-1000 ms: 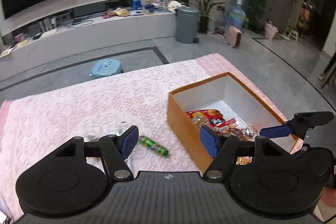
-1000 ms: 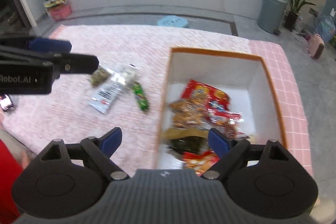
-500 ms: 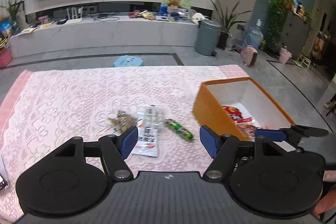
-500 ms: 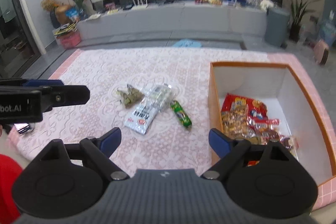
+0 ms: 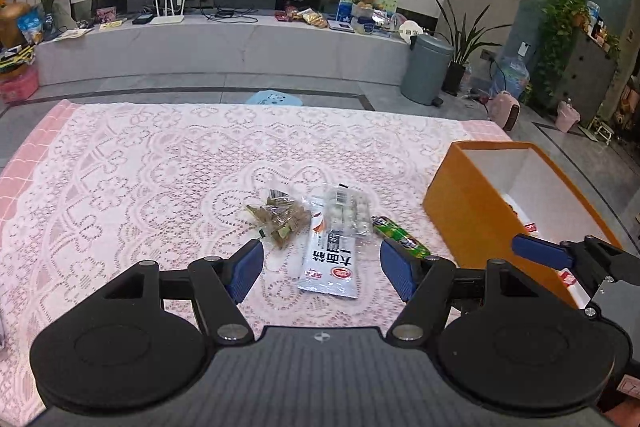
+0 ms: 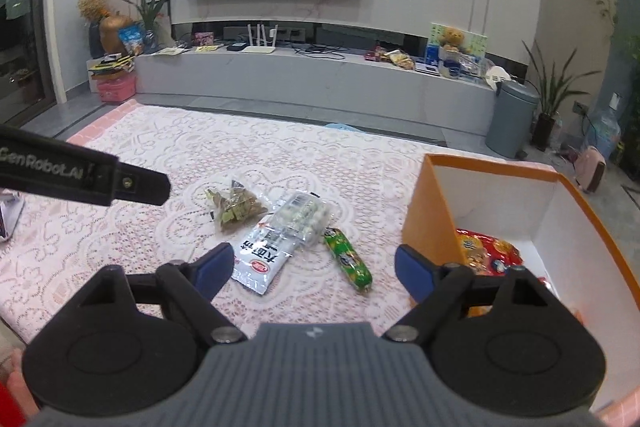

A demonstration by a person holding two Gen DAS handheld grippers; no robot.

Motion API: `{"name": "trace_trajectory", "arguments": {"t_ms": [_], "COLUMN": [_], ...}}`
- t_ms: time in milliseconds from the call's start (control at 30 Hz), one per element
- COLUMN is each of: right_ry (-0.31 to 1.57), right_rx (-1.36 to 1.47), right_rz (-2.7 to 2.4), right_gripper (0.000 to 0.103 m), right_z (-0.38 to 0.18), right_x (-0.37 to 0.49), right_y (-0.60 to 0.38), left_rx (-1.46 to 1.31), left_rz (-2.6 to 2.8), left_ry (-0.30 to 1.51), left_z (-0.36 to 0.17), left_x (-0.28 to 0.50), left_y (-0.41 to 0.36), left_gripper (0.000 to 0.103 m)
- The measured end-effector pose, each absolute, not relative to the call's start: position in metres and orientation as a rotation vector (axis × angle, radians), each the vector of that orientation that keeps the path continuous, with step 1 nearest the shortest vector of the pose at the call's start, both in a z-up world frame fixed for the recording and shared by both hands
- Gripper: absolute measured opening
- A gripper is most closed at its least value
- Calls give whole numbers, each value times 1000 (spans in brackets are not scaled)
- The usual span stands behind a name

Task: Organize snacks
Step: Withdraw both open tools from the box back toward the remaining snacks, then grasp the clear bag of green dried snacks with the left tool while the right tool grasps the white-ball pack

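Loose snacks lie mid-table on the pink lace cloth: a brown snack bag, a clear bag of white balls, a white packet and a green sausage stick. My left gripper hovers open just short of the white packet. My right gripper hangs above the packet and the sausage, its jaws closing with nothing pressed between them. The orange box on the right holds red snack packets.
One blue finger of the right gripper reaches in front of the box; a black finger of the left one crosses the far left. Beyond the table's far edge are a blue stool, a grey bin and a long TV bench.
Both grippers have swung left and down, away from over the box and toward the loose snacks, which now sit between the fingers in both views. The right jaws stand slightly narrower.
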State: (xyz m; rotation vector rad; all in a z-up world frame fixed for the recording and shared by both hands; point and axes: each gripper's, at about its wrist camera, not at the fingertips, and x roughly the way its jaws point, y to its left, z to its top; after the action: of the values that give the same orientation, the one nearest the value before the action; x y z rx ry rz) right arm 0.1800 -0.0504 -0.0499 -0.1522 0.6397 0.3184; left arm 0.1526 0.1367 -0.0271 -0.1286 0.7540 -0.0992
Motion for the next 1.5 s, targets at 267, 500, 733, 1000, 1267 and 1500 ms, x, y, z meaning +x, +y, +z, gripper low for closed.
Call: {"name": "trace_trajectory", "arguments": {"t_ms": [267, 500, 733, 1000, 1267, 1500], "right_ry": [674, 742, 807, 839, 836, 831], "right_rx": [-192, -180, -207, -107, -81, -104], "right_rz": [336, 392, 384, 386, 391, 372], "right_gripper": [80, 77, 67, 72, 80, 88], "right_z": [-71, -97, -122, -132, -138, -150], "right_x": [214, 244, 273, 304, 328, 338], "right_y": [-38, -30, -20, -17, 6, 12], "left_rx": [-150, -136, -147, -98, -154, -186], "left_rz": [-76, -61, -91, -8, -80, -138], "left_ry": [801, 836, 901, 832, 795, 792], "left_z": [-44, -61, -89, -99, -116, -130], "left_x": [184, 212, 236, 258, 275, 284], "left_y": [143, 150, 151, 163, 180, 177], "left_gripper": [79, 77, 77, 77, 77, 78]}}
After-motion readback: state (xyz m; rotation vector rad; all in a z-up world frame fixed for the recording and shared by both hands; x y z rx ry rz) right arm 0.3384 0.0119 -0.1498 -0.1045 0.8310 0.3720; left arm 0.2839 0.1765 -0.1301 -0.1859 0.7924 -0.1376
